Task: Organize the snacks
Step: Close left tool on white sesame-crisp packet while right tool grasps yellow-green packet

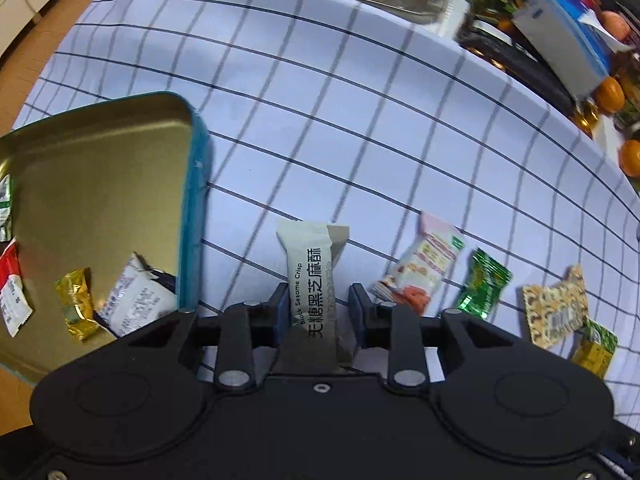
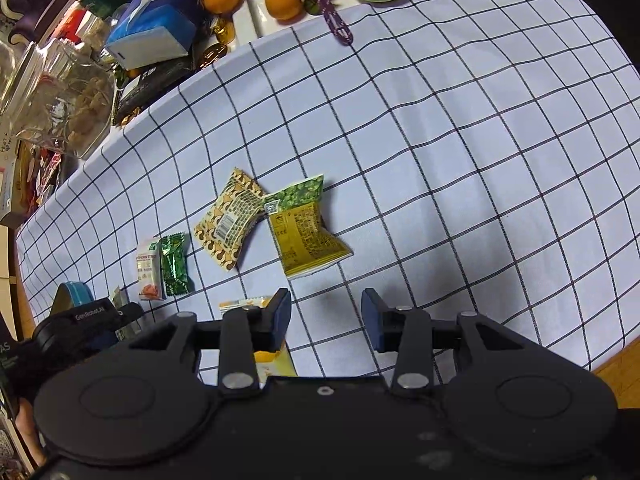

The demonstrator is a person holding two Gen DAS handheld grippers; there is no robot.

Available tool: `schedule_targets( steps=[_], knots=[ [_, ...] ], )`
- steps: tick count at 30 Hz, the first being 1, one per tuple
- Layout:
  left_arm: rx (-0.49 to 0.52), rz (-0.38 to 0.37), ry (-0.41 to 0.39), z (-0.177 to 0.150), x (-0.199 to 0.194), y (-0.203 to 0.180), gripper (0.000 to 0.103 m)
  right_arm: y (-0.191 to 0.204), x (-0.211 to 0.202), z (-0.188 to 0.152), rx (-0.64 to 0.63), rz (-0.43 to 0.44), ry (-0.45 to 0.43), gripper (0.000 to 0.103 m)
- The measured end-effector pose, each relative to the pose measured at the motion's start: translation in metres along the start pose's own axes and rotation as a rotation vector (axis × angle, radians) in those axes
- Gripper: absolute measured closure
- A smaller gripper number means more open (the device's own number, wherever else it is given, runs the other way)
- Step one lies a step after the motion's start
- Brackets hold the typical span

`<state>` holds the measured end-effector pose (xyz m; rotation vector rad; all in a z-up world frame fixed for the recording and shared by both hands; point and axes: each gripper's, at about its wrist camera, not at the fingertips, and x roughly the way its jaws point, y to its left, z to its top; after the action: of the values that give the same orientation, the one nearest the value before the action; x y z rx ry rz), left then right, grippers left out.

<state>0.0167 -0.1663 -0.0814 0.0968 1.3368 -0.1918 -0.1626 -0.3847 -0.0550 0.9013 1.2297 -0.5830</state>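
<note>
Left wrist view: the left gripper (image 1: 319,308) has its fingers partly open around a white black sesame crisp packet (image 1: 312,276) that stands between them, a gap showing at the right pad. Just left sits the teal tin (image 1: 194,200), gold inside, with several wrapped snacks in it. Right of the gripper lie a pink-topped packet (image 1: 420,268), a green candy (image 1: 482,284) and a patterned packet (image 1: 556,308) on the checked tablecloth (image 1: 340,128). Right wrist view: the right gripper (image 2: 326,320) hangs with fingers apart and nothing between them; tangerines (image 2: 284,0) sit at the table's far edge.
</note>
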Motion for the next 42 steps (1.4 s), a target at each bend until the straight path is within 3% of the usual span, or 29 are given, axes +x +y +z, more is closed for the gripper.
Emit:
schedule_targets(
  steps=[7,11,19,31,37,42],
  knots=[
    [0.084,-0.05,0.017,-0.016,-0.003,-0.025,0.064,-0.012,0.004,0.009,0.075,-0.013,-0.008,0.061],
    [0.123,-0.115,0.051,-0.021,-0.004,-0.029,0.064,-0.011,0.011,0.015,0.109,-0.009,-0.004,0.061],
    [0.125,-0.159,0.095,-0.021,-0.005,-0.03,0.064,0.014,0.024,0.027,0.115,0.006,-0.046,0.061],
    [0.154,-0.17,0.118,-0.026,-0.014,-0.02,0.064,0.032,0.046,0.033,0.097,-0.088,-0.068,0.057],
    [0.147,-0.172,0.121,-0.023,-0.012,-0.019,0.064,0.031,0.056,0.035,0.113,-0.109,-0.025,0.057],
    [0.168,-0.157,0.111,-0.023,-0.012,-0.023,0.064,0.035,0.056,0.032,0.07,-0.152,-0.035,0.061]
  ],
)
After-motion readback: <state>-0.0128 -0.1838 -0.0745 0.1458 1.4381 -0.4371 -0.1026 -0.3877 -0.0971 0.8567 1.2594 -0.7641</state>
